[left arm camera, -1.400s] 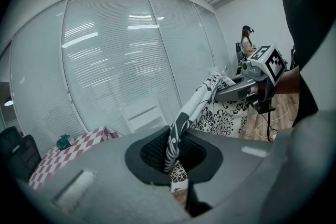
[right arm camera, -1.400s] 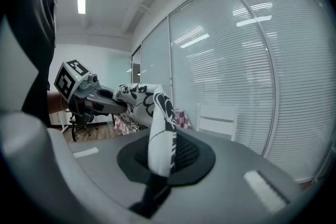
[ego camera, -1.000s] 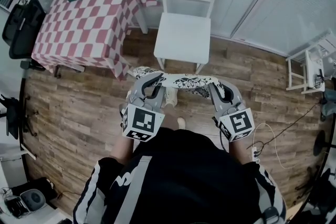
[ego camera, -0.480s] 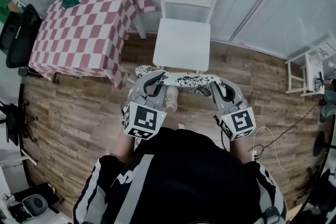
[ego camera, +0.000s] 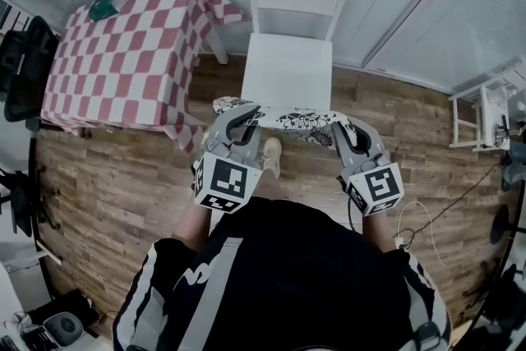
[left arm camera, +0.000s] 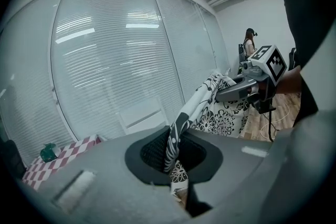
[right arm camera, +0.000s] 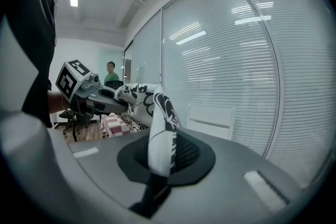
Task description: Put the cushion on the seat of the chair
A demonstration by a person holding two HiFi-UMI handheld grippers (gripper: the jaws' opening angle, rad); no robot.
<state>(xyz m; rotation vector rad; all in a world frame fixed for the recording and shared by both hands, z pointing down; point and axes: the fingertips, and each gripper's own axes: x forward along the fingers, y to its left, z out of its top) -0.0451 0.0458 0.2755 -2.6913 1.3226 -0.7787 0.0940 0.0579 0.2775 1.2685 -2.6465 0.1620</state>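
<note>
A flat white cushion with a black flower print [ego camera: 300, 122] hangs stretched between my two grippers, just in front of the white wooden chair [ego camera: 289, 70]. My left gripper [ego camera: 238, 121] is shut on the cushion's left edge, my right gripper [ego camera: 349, 130] on its right edge. In the left gripper view the cloth [left arm camera: 176, 139] runs up out of the closed jaws toward the other gripper [left arm camera: 247, 86]. The right gripper view shows the same fold [right arm camera: 160, 139] pinched, with the chair's back [right arm camera: 210, 118] behind it. The chair's seat is bare and faces me.
A table with a red-and-white checked cloth [ego camera: 123, 53] stands left of the chair, a green object [ego camera: 103, 8] on its far corner. Blinds close off the wall behind. A black office chair [ego camera: 20, 53] is at far left, a small white stand [ego camera: 485, 111] at right, a cable [ego camera: 427, 218] on the wooden floor.
Both grippers have carried the cushion forward together; its far edge now reaches the front edge of the chair's seat. The grip on both ends is unchanged.
</note>
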